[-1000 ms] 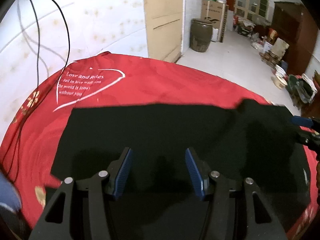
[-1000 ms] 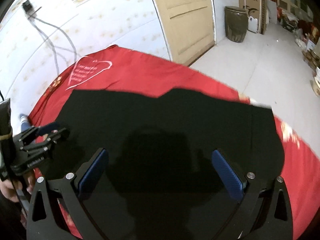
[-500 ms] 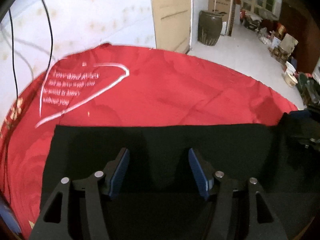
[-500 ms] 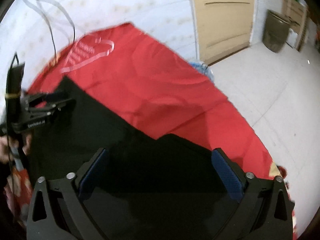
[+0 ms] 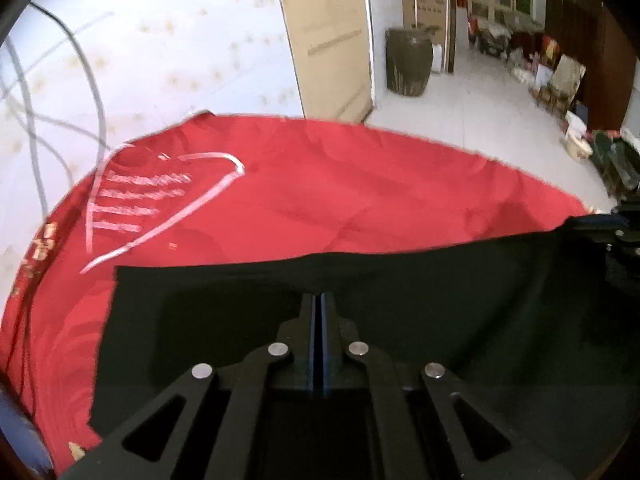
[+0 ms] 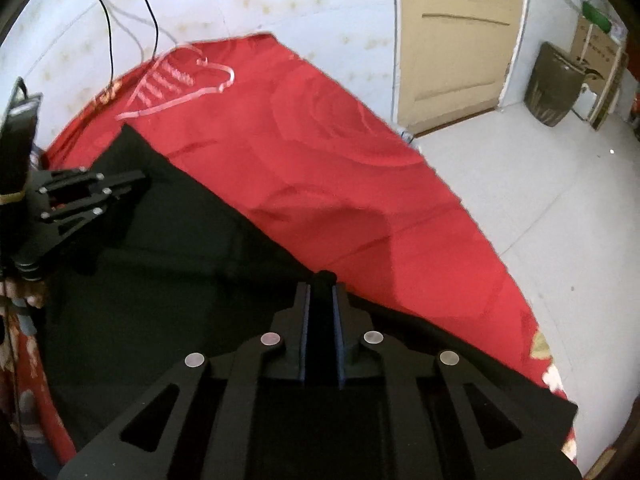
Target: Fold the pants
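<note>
Pinching the black pants point(image 5: 440, 320), the left gripper point(image 5: 319, 300) looks clenched, while the right gripper point(image 6: 320, 284) is closing on a fold; thin cloth could slip free when lifted

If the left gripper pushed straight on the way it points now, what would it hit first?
Most likely the black pants: the left gripper points down at them, jaws shut. Just past their far edge lies the red bedspread; depth is hard to judge.
</note>
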Available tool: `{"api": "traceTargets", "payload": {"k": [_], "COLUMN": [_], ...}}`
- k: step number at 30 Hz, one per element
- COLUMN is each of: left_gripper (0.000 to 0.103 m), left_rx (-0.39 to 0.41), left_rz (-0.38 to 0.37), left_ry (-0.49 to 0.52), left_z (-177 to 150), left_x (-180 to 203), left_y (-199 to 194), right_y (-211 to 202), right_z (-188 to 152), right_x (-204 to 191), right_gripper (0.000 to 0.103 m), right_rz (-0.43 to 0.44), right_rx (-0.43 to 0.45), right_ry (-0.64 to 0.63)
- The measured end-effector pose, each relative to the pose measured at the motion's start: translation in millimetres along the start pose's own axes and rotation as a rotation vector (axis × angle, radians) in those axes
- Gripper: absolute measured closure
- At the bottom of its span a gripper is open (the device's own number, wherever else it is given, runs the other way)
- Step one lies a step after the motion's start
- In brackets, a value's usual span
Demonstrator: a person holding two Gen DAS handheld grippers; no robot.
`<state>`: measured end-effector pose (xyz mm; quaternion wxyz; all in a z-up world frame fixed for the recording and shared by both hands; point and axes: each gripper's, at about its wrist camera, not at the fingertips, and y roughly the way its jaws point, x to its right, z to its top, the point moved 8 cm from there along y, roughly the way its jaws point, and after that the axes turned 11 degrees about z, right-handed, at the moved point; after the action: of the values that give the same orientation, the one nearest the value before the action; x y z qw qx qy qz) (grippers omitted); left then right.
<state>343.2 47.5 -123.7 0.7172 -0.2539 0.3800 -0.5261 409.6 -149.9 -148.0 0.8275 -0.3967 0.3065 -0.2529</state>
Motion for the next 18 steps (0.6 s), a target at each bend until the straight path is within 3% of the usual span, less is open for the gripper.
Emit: {"api": "traceTargets", "payload": {"k": [5, 9, 12, 14, 18], "left_gripper": [0.1, 0.1, 0.1, 0.1, 0.102], "left_rx": [0.095, 0.12, 0.065, 0.006, -0.112], "left_rz": [-0.034, -0.061, -0.079, -0.09, -0.076], "left_ry": [-0.098, -0.141, -0.162, -0.17, -0.17], "left_z": [-9, -50, -100, -132, -186], "left_x": [-28, -36, -37, -39, -42], "left_y": [-69, -124, -144, -142, -130], "right_y": [-61, -103, -108, -100, -76], "right_z": [-10, -65, -116, -159, -213], "right_x": [-46, -96, -117, -129, -150], "right_gripper": [0.094, 0.094, 0.096, 0.103, 0.103], "right_rz": [0.005, -0.003, -0.012, 0.013, 0.034], "right_rx": [0.104, 0.126, 0.092, 0.033, -0.08], "right_ry": [-0.025, 0.024, 0.133, 0.266, 0.406]}}
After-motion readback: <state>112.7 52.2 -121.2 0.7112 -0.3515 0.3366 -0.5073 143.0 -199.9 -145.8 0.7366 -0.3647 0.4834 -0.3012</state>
